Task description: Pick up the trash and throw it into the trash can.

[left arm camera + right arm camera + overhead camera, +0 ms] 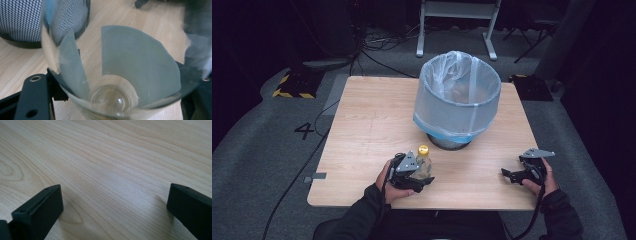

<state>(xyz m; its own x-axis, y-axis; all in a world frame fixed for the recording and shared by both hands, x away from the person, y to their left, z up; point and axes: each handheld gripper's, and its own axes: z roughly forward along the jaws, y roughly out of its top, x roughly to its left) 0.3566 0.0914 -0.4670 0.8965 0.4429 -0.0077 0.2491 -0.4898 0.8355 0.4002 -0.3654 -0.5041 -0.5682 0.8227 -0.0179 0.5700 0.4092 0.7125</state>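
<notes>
Left gripper [418, 181]: your jaws clamp the clear bottle [423, 164], yellow cap up, near the table's [362, 130] front edge.
Bin [459, 97]: bag-lined, mid-table behind the bottle.
Right gripper [510, 175]: jaws spread wide, nothing between them.

bottle [423, 164] | clear, yellow cap | upright | table's near edge

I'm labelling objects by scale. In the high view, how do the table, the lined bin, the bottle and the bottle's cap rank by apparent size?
Largest to smallest:
1. table
2. lined bin
3. bottle, held in the left gripper
4. cap
</notes>
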